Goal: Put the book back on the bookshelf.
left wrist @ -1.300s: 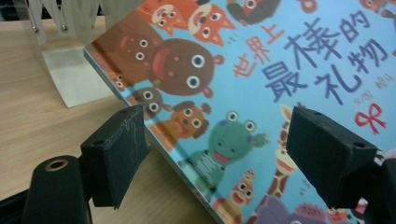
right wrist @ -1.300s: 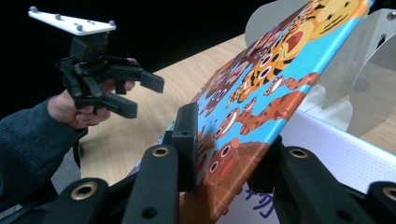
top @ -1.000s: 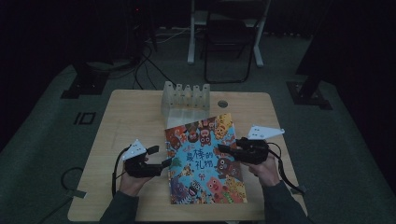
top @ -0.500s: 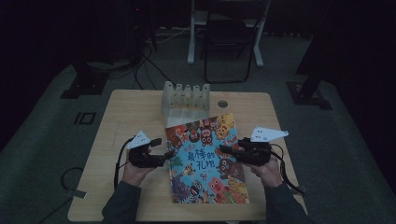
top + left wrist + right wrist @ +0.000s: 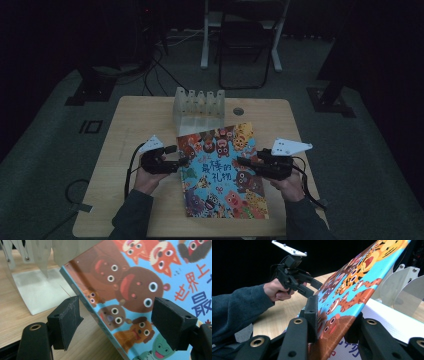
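Book (image 5: 222,172) lies on the worktop (image 5: 135,120) just in front of the rack (image 5: 198,107), far corner nearly touching it. Right tongs (image 5: 334,322) are clamped on the book's right edge, cover tilted up in that view. Left tongs (image 5: 116,322) stand apart, straddling the left edge, not gripping. Risk, as I judge it: a one-sided grip lets the book pivot or slip, and its far corner could knock the rack if pushed forward.
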`<action>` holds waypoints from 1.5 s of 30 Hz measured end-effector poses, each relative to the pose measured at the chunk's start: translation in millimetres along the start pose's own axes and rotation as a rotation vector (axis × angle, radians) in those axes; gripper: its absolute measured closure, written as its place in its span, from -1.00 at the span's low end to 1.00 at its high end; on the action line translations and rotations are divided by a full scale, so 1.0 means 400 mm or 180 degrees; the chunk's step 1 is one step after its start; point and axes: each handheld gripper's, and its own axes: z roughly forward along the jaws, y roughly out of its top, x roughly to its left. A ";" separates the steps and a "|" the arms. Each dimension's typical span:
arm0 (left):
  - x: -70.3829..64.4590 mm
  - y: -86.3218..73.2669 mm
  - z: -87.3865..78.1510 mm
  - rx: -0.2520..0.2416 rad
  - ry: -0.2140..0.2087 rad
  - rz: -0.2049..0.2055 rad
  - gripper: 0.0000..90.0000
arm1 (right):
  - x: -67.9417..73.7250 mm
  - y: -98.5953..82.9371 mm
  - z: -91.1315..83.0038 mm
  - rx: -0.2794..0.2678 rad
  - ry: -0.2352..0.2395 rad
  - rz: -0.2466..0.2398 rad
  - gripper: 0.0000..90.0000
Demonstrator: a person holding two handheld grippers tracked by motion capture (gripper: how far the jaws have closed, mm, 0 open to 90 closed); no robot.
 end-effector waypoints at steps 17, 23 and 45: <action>-0.010 0.017 0.015 0.0080 -0.0073 0.0041 -0.53 | -0.009 -0.014 -0.012 -0.0007 -0.0025 -0.0023 0.56; -0.031 0.025 0.010 0.0052 0.0049 0.0170 -0.45 | -0.018 -0.019 -0.026 0.0004 -0.0029 0.0012 0.58; -0.069 0.051 -0.008 -0.0177 0.0070 0.0312 -0.36 | -0.062 -0.024 -0.045 0.0394 -0.0057 0.0018 0.42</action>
